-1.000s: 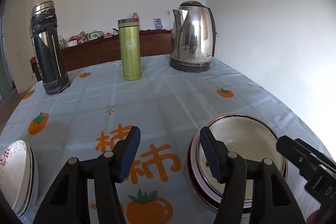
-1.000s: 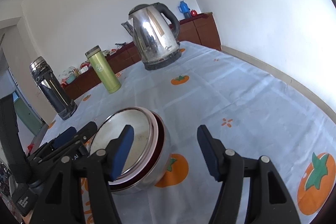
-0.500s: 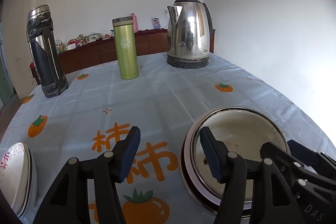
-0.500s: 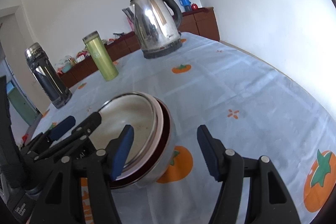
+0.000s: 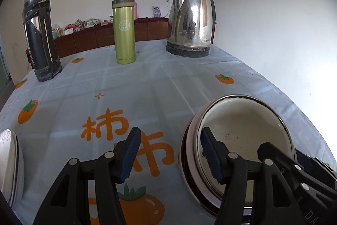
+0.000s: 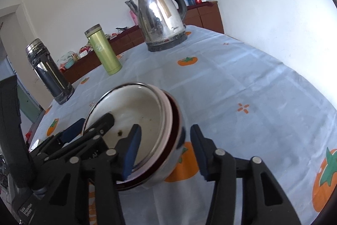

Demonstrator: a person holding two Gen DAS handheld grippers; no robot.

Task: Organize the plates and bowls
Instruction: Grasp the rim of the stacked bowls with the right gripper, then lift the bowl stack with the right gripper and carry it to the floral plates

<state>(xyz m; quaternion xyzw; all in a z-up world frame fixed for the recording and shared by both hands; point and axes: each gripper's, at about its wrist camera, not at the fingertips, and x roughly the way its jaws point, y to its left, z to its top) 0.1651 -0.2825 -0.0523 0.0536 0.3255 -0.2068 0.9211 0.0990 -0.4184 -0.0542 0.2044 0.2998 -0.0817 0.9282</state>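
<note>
- Three or so nested bowls (image 6: 160,128) make one stack near our edge of the table (image 5: 160,85); the top one is pale enamel with a dark rim, and below it we see a pink rim, a dark red rim and a steel outer shell.
- Both grippers straddle the stack's rim from opposite sides. The right gripper (image 6: 163,147) has its left pad inside the top bowl and its right pad outside the wall; its jaws are closing, the pads not yet pressing that we can see.
- The left gripper (image 5: 168,153) has its right finger over the rim and its left finger over bare cloth; its jaws are closing too, about half wide, holding nothing.
- A second pile of plates (image 5: 8,166) sits at the table's left edge, cut off by the frame.
- Open cloth lies between the stack and the far row: a kettle (image 5: 190,22), a green flask (image 5: 124,31) and a dark thermos (image 5: 41,35), all upright and well apart from the bowls.
- The right side of the table runs close to a white wall.
- The stack's base is hidden behind the gripper bodies, so we cannot count the bowls exactly.
</note>
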